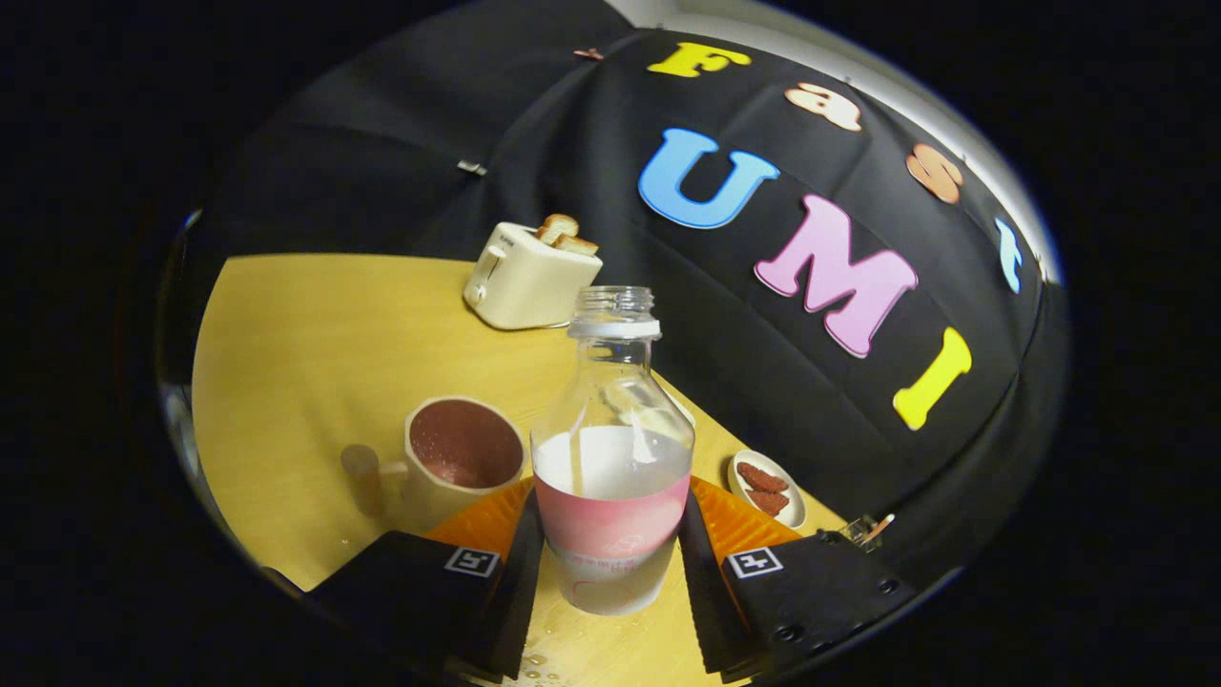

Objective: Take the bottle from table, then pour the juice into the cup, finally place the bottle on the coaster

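Jaws [610, 563] gripping 1 bottle [612, 458]

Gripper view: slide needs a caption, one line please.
Gripper shut on an uncapped bottle beside the cup, toaster beyond.

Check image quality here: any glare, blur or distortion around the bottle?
Gripper view: strong fisheye bending tilts the table and toaster; the bottle, held between the gripper fingers, is sharp, with soft highlights on its clear shoulder; the cup is slightly soft; lighting is even.
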Demonstrator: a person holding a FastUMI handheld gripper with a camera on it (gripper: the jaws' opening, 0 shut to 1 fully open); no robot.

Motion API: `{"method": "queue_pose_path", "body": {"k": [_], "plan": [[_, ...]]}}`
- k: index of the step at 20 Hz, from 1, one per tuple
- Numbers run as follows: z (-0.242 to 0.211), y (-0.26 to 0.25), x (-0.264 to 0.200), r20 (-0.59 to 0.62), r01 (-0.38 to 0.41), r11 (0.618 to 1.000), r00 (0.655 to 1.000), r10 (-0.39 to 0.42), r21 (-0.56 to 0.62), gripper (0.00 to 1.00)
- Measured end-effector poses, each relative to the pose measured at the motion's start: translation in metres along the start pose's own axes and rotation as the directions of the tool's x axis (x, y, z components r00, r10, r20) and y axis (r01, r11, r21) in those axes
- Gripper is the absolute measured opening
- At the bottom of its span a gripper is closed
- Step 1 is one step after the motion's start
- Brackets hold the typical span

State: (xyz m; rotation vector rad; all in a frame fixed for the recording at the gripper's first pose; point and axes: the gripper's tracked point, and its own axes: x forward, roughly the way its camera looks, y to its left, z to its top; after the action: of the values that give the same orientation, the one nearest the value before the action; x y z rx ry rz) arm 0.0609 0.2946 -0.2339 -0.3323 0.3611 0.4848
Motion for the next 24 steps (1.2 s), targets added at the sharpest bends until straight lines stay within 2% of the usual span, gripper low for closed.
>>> {"method": "queue_pose_path", "body": {"k": [4, 9, 13, 17, 24], "plan": [[0.015, -0.023, 0.009, 0.073, -0.033, 0.974, 0.997, 0.017, 0.225, 0.72], [0.027, -0.06, 0.047, 0.166, -0.032, 0.93, 0.986, -0.031, 0.366, 0.72], [0.027, -0.082, 0.081, 0.198, -0.008, 0.91, 0.977, -0.081, 0.414, 0.72], [0.005, -0.091, 0.113, 0.18, 0.022, 0.907, 0.978, -0.107, 0.42, 0.72], [-0.03, -0.091, 0.148, 0.139, 0.047, 0.905, 0.984, -0.115, 0.422, 0.74]]}}
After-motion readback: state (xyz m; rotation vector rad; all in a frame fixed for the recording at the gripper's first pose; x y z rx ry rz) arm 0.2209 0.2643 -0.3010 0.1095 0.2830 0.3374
